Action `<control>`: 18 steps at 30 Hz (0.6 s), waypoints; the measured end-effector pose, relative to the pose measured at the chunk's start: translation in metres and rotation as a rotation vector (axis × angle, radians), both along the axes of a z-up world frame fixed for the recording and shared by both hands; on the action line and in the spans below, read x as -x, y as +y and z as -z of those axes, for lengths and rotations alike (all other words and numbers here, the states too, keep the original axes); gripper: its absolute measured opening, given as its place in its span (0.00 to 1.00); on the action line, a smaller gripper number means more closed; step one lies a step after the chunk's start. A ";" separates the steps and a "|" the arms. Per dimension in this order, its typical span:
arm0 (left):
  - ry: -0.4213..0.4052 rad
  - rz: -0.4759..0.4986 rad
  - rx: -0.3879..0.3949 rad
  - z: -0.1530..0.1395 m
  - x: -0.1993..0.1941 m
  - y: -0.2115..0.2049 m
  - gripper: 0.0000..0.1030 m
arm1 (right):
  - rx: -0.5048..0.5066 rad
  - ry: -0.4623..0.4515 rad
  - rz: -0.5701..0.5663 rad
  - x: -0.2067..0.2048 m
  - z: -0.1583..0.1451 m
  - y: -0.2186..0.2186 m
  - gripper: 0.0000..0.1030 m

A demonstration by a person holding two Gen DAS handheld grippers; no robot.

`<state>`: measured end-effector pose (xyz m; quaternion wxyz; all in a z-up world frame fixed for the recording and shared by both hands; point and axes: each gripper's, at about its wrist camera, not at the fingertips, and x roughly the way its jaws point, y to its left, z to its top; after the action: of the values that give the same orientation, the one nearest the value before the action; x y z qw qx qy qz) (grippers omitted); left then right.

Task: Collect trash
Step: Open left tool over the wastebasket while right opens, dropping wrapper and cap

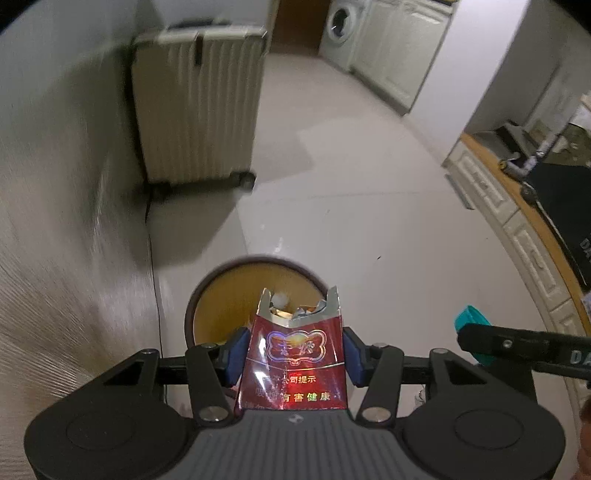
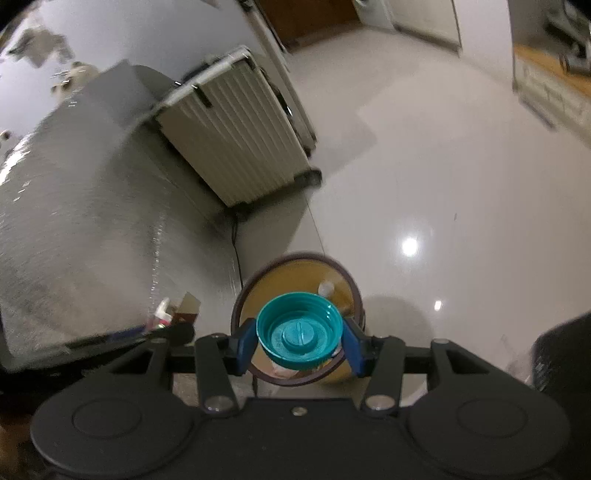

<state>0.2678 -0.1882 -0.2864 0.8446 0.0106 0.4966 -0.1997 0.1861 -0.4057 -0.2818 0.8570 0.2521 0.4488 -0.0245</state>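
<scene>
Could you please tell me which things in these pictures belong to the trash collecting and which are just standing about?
Part of the job:
- torn red cigarette pack, clamped in the left gripper
- teal ribbed plastic cap, clamped in the right gripper
- round brown-rimmed waste bin, on the floor ahead of both

Just standing about:
- beige ribbed suitcase
- white washing machine
- cream cabinets

The right gripper (image 2: 299, 341) is clamping a teal plastic cap (image 2: 298, 325) between its blue pads, hollow side facing the camera — and is hanging over a round brown bin (image 2: 295, 266) standing on the glossy pale floor (image 2: 424, 177). A ribbed beige suitcase (image 2: 236, 147) is standing upright beyond the bin, beside a grey textured surface (image 2: 92, 206).
</scene>
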 end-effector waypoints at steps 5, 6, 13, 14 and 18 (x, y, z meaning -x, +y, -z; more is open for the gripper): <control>0.051 -0.064 0.014 0.045 -0.037 0.014 0.51 | -0.032 0.061 0.005 -0.031 0.040 0.008 0.48; 0.050 -0.074 0.018 0.051 -0.045 0.016 0.51 | -0.038 0.069 0.002 -0.037 0.047 0.011 0.48; 0.043 -0.106 0.066 0.082 -0.092 0.018 0.54 | -0.052 0.133 -0.031 -0.073 0.090 0.032 0.48; 0.042 -0.115 0.060 0.087 -0.098 0.017 0.63 | -0.054 0.140 -0.032 -0.076 0.094 0.032 0.48; 0.050 -0.133 0.003 0.100 -0.108 0.016 0.76 | -0.049 0.163 -0.033 -0.091 0.109 0.033 0.48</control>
<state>0.3753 -0.1726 -0.3866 0.8433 -0.0286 0.5170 -0.1440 0.2770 -0.3726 -0.3906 0.8116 0.2627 0.5215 -0.0201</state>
